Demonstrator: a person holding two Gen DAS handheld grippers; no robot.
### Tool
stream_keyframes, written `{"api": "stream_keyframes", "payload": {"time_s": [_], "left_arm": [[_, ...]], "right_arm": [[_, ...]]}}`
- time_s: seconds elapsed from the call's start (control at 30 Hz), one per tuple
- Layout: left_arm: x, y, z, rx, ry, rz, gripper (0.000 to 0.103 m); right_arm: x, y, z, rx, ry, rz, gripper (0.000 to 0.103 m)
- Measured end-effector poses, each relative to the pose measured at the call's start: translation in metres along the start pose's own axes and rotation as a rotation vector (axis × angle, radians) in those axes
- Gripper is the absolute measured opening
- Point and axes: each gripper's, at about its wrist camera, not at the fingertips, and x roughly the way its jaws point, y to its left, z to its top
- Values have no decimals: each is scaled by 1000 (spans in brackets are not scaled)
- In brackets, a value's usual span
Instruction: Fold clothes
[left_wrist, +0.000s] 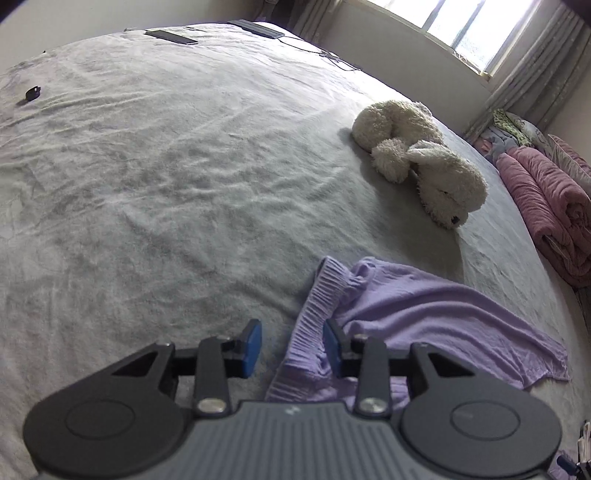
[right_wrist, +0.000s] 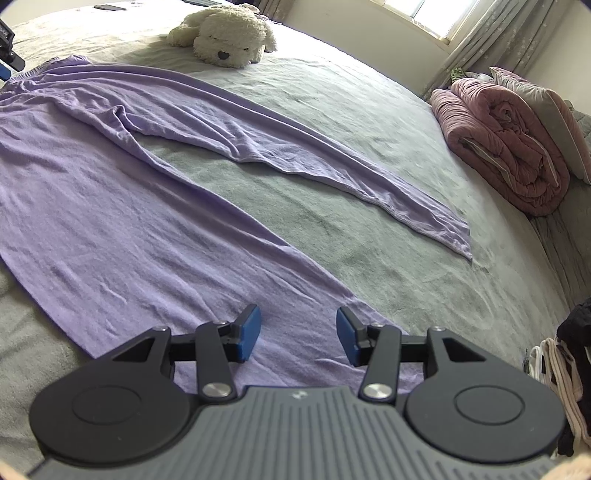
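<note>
The pants (right_wrist: 122, 206) lie flat on the bed (right_wrist: 332, 229) for folding; both tongs (left_wrist: 291, 347) (right_wrist: 298, 334) are open, holding nothing.

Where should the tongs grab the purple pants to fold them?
Grab the ribbed waistband, coming from above. It is thick and rumpled up off the bed, so it gives the left tongs an edge to pinch; the legs lie flat.
</note>
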Motion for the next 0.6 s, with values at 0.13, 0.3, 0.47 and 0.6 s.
{"api": "stream_keyframes", "payload": {"time_s": [0.13, 0.3, 0.47, 0.6], "left_arm": [[12, -2, -7, 41, 56, -27, 36], [5, -10, -9, 29, 41, -105, 36], [1, -19, -13, 48, 43, -128, 37], [0, -25, -18, 67, 58, -145, 37]], "right_arm": [[1, 2, 1, -3, 1, -3, 50], [1, 3, 1, -4, 2, -4, 50], [2, 3, 1, -5, 2, -5, 50], [2, 3, 1, -6, 2, -6, 50]]}}
